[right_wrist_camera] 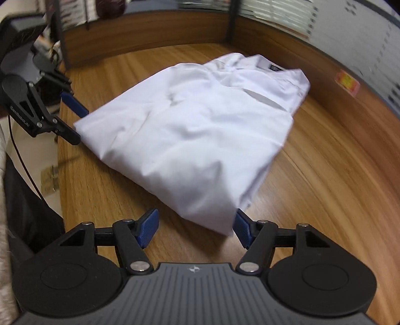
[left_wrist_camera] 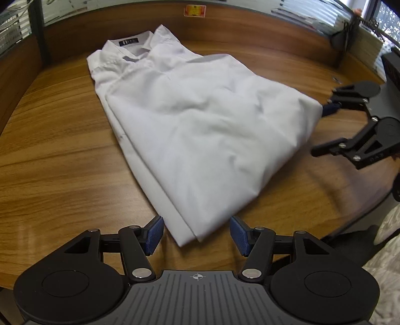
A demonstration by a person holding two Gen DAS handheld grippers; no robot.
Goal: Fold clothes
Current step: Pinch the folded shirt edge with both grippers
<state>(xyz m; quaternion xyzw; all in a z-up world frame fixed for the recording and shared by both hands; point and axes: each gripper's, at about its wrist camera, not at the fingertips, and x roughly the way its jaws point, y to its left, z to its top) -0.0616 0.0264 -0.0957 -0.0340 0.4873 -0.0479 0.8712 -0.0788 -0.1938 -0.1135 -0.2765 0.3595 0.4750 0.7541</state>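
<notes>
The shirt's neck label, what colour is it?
Dark navy or black label with pale lettering, clearest in the left wrist view.

A white shirt point(left_wrist_camera: 200, 125) is seen, plain and unpatterned, with a dark navy label point(left_wrist_camera: 128, 41) inside the collar. The worktop point(left_wrist_camera: 50, 155) is shown in warm brown wood grain with darker streaks. Both the left gripper point(left_wrist_camera: 197, 233) and the right gripper point(right_wrist_camera: 196, 228) are coloured black, with blue ribbed pads point(left_wrist_camera: 154, 235) and a grey grooved body. A red and yellow sticker point(left_wrist_camera: 195, 11) is seen on the brown wooden partition.
</notes>
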